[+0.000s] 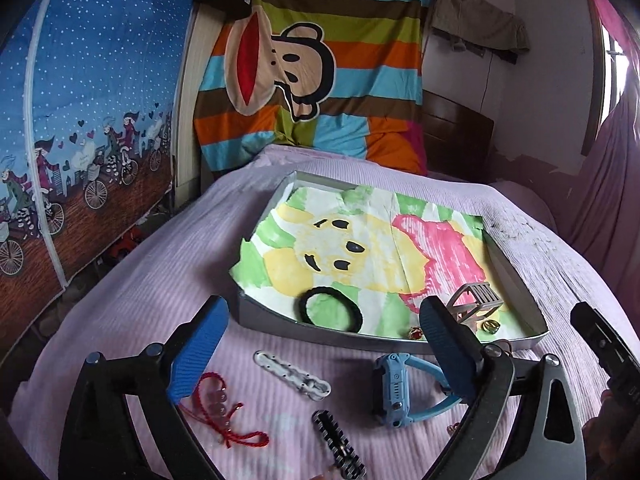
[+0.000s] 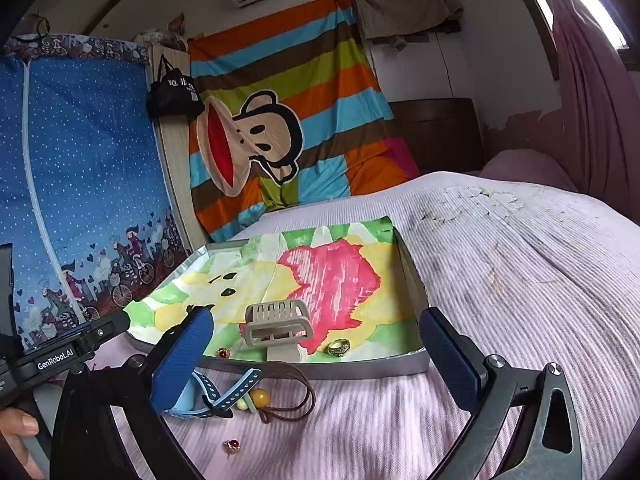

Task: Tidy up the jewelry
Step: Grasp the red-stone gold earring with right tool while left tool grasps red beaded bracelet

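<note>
I see my left hand-held gripper [image 1: 324, 344] and right hand-held gripper [image 2: 316, 356] both spread wide, holding nothing. Inside the tray [image 2: 412, 276] lie the beige hair claw [image 2: 278, 322], gold ring [image 2: 339, 347] and black hair tie [image 1: 330, 310]; the blue watch [image 1: 394, 390] lies on the bed just in front of it.

Ribbed pink cloth bedspread [image 2: 500, 320], matt metal tray [image 2: 360, 370] lined with crinkled paper [image 1: 360, 240], plastic hair claw [image 2: 278, 322]
</note>
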A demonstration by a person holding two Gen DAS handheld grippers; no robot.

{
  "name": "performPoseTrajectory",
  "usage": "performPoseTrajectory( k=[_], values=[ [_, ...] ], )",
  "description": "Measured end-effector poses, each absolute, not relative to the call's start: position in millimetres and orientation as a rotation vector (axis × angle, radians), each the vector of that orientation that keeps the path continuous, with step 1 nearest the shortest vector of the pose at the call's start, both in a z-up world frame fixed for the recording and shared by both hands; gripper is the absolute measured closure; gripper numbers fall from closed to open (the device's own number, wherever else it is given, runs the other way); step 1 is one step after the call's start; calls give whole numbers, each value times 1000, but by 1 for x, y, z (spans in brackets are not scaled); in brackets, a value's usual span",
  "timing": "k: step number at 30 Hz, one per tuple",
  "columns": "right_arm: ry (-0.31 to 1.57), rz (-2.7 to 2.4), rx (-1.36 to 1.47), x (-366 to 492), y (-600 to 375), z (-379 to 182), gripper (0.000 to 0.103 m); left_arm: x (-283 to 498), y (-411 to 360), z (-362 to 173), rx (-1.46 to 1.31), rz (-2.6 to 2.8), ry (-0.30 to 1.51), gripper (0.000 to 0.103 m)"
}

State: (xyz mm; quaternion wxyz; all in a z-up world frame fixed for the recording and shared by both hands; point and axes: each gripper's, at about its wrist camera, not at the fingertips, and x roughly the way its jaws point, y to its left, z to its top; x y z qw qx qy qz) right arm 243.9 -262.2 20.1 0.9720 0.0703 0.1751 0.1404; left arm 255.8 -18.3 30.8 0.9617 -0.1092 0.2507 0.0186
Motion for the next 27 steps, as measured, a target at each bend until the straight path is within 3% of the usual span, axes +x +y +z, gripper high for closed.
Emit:
performPoseTrajectory(
  k=[16, 27],
  values=[
    [217, 344, 20, 178, -230, 33, 0, 170, -11, 45, -152, 73, 367, 5],
    [238, 392, -72, 156, -212, 21, 0, 143, 4, 29, -50, 78, 392, 5]
  ],
)
